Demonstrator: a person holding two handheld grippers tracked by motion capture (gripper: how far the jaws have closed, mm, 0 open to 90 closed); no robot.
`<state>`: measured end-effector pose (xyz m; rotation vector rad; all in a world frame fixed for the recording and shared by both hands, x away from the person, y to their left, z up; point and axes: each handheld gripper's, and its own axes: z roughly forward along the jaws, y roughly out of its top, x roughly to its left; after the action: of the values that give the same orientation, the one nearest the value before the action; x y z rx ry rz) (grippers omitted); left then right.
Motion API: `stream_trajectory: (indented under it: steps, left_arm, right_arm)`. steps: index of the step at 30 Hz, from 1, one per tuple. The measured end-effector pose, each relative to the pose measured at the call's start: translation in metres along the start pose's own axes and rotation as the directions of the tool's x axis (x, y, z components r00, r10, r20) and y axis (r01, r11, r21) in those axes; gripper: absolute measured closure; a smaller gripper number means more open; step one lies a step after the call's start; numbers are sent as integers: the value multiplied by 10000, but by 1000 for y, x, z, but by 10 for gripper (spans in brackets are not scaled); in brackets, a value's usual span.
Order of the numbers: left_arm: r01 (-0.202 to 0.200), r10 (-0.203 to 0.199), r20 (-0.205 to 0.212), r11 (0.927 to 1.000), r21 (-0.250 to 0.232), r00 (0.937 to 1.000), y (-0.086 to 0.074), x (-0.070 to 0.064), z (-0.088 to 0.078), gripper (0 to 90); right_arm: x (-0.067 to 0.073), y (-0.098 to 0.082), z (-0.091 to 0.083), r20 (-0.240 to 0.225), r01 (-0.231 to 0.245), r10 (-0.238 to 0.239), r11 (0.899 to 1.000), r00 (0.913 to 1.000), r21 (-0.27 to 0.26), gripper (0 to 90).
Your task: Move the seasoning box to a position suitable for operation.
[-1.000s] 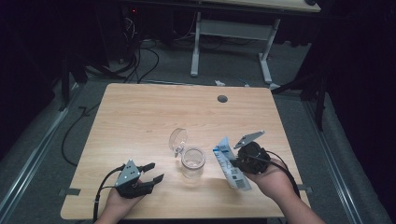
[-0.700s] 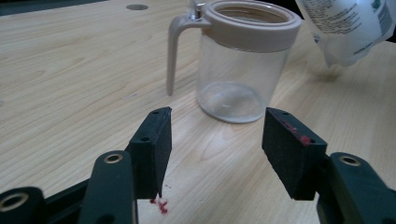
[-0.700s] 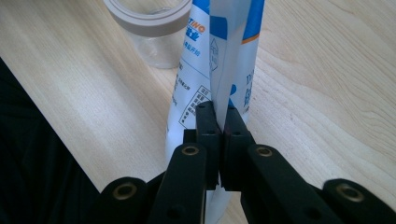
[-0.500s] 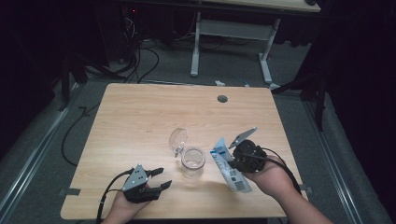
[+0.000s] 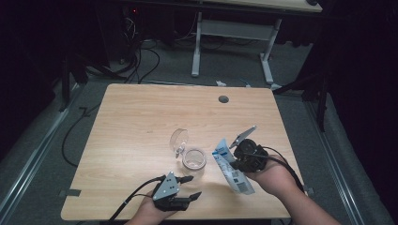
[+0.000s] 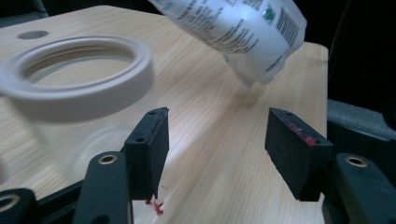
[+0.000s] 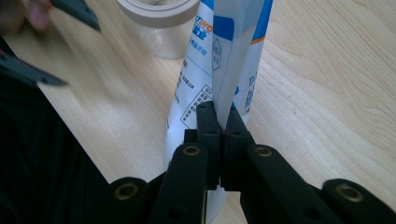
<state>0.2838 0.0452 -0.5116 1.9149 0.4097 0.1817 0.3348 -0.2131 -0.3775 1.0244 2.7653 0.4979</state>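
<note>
Right claw (image 5: 233,159) is pinched on a seam of the pouch (image 5: 233,172), a white and blue printed pack; in the right gripper view the pads (image 7: 208,122) press flat on the fold with no gap between them. The pouch hangs tilted from the claw just above the desk (image 5: 136,117), its lower end toward the near edge, just right of the jar (image 5: 194,158).

The jar stands upright and uncapped near the middle front of the desk. A clear lid (image 5: 179,139) lies touching or just beside it on the far left (contact cannot be told from the high view).

Left claw (image 5: 190,187) is spread, its jaws having just been opening, with nothing between them. It sits near the front edge of the desk, pointing right toward the jar and pouch. In the left gripper view the jar's rim (image 6: 79,77) is close on the left and the pouch's end (image 6: 243,28) hangs beyond the jaws.
</note>
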Motion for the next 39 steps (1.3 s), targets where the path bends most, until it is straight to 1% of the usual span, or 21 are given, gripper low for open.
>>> stream_trajectory:
  steps: [2,4,6,8,9,10,12,13,15,17,20,22,24,26,27,29,31,34,35,36,39]
  left_arm:
    - [-55,54,72,9999,94,10000,3,-4,12,397]
    - [-108,106,225,9999,44,9997,8,-8,22,385]
    - [-143,145,270,9999,-73,9995,11,-10,28,369]
    - [-166,169,453,9998,-72,9988,12,-10,31,359]
    - [-201,204,474,9998,-60,9987,13,-10,33,351]
    - [-306,307,467,9995,-12,9984,13,-10,34,345]
    - [-362,369,449,9992,-158,9983,14,-11,37,327]
    - [-444,452,413,9988,-218,9981,15,-12,39,315]
    - [-330,345,512,9990,-315,9981,18,-13,44,288]
    - [-156,191,700,9986,-506,9974,20,-13,48,285]
    - [-212,251,701,9982,-555,9972,22,-14,57,284]
    - [81,-41,768,9986,-517,9970,24,-14,63,277]
    - [122,-86,768,9989,-459,9970,25,-15,65,250]
    - [78,-55,727,9995,-312,9973,23,-18,68,250]
    - [40,-26,707,9998,-198,9975,23,-19,69,250]
    - [-126,129,610,9999,-49,9981,23,-22,70,242]
    - [-200,204,523,9998,-69,9984,23,-23,70,241]
    - [-376,373,382,9993,76,9986,20,-23,69,253]
    - [-477,473,335,9988,119,9983,19,-23,69,257]
    - [-559,554,319,9983,149,9980,18,-23,67,268]
    - [-609,608,292,9981,25,9977,17,-21,63,366]
  right_arm:
    - [-1,0,-1,-59,-33,34,10000,10000,33,895]
    - [-2,1,-1,-49,-49,49,10000,10000,68,894]
    - [-2,2,-1,-78,-130,131,9999,9999,62,895]
    - [0,3,-1,-74,-111,112,9999,9999,95,895]
    - [2,4,-1,-73,-113,113,9999,9999,65,895]
    - [3,5,-1,-89,-149,150,9999,9998,32,895]
    - [5,8,-3,-62,-137,137,9999,9999,-30,894]
    - [7,9,-3,-106,-245,245,9997,9996,-71,895]
    - [9,13,-5,-71,-226,225,9997,9997,-54,895]
    - [10,15,-5,-75,-166,166,9998,9998,-58,895]
    - [12,19,-5,-95,-205,204,9998,9997,-40,895]
    - [13,21,-5,-104,-147,147,9999,9998,15,895]
    - [14,23,-5,-128,-135,136,9999,9998,57,894]
    - [14,24,-7,-162,-88,88,10000,9998,-41,895]
    - [15,26,-8,-85,-87,87,10000,9999,-20,895]
    - [17,28,-8,-90,3,-3,10000,10000,-40,895]
    - [19,30,-8,-195,65,-67,9999,9998,-92,895]
    - [22,32,-7,-294,2,-4,10000,9996,-63,895]
    - [23,32,-7,-311,59,-61,10000,9995,-70,895]
    - [24,32,-6,-316,86,-87,10000,9995,-43,895]
    - [25,32,-3,-342,81,-79,9999,9994,59,894]
